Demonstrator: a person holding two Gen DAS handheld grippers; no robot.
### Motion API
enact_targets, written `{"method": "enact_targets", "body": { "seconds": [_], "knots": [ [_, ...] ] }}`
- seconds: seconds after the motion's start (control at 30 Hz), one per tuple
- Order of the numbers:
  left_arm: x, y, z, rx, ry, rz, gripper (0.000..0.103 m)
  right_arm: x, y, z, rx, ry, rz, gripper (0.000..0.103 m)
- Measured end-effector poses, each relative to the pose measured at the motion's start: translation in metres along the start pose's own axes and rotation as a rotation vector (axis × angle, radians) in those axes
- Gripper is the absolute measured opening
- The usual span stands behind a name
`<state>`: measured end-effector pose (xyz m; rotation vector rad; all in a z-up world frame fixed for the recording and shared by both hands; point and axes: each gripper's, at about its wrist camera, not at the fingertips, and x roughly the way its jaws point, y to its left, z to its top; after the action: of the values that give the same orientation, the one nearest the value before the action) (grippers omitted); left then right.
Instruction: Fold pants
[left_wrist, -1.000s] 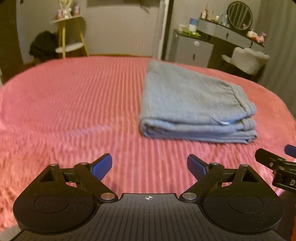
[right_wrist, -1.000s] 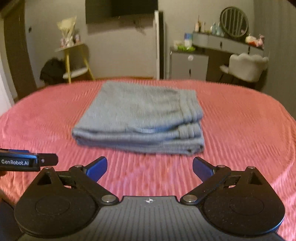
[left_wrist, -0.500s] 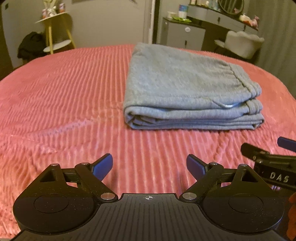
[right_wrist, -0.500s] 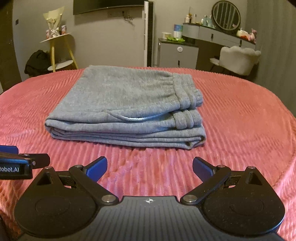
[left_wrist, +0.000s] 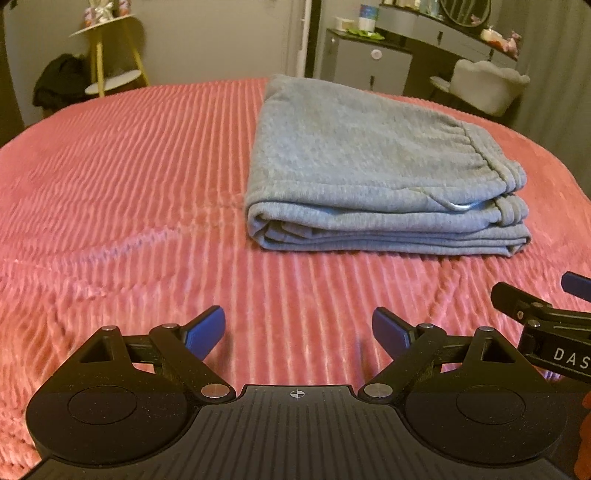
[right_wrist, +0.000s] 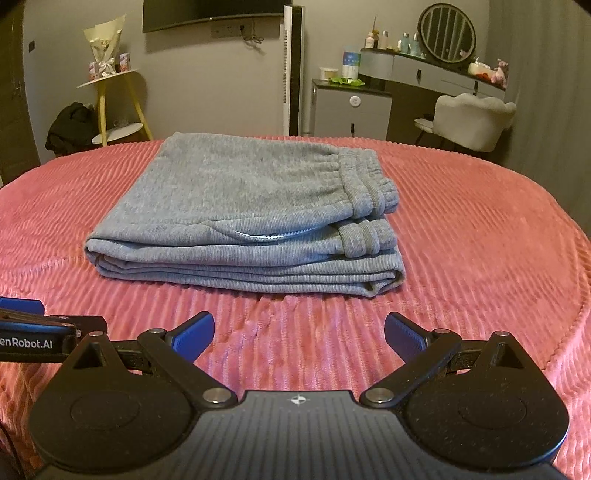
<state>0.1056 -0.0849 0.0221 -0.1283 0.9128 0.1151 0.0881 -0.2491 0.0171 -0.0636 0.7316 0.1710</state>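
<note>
In the left wrist view the jaws of the left gripper (left_wrist: 298, 326) stand wide apart with nothing between them, over the pink bedspread (left_wrist: 129, 192). The grey pants (left_wrist: 369, 166) lie ahead and to the right, folded into a layered stack, well clear of the tips. The right gripper (left_wrist: 546, 325) is cut off at the right edge.

In the right wrist view its jaws (right_wrist: 299, 332) likewise gape empty, the pants (right_wrist: 243, 206) directly ahead on the bed. The stack looks finished; a careless nudge could likely slide the top layer or spring the waistband open. The stack's far edge is hidden.
</note>
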Motion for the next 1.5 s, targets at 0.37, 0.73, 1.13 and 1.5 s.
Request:
{"method": "enact_targets", "body": {
  "seconds": [0.37,0.73,1.13,1.5],
  "knots": [
    [-0.0012,-0.0008,-0.0002,0.003,0.0,-0.001,0.092,-0.0018,0.0015,-0.0008,-0.01,-0.01,-0.002,0.099],
    [-0.0009,-0.0009,-0.0003,0.002,0.002,0.002,0.092,-0.0001,-0.0026,-0.0006,0.013,-0.002,0.002,0.099],
    [-0.0021,-0.001,-0.0006,-0.005,-0.002,-0.004,0.092,0.0006,-0.0042,-0.0007,0.022,0.001,0.002,0.099],
    [-0.0014,-0.0011,-0.0003,-0.006,0.003,-0.007,0.092,0.0002,-0.0055,-0.0002,0.03,0.001,0.007,0.099]
  ]
}}
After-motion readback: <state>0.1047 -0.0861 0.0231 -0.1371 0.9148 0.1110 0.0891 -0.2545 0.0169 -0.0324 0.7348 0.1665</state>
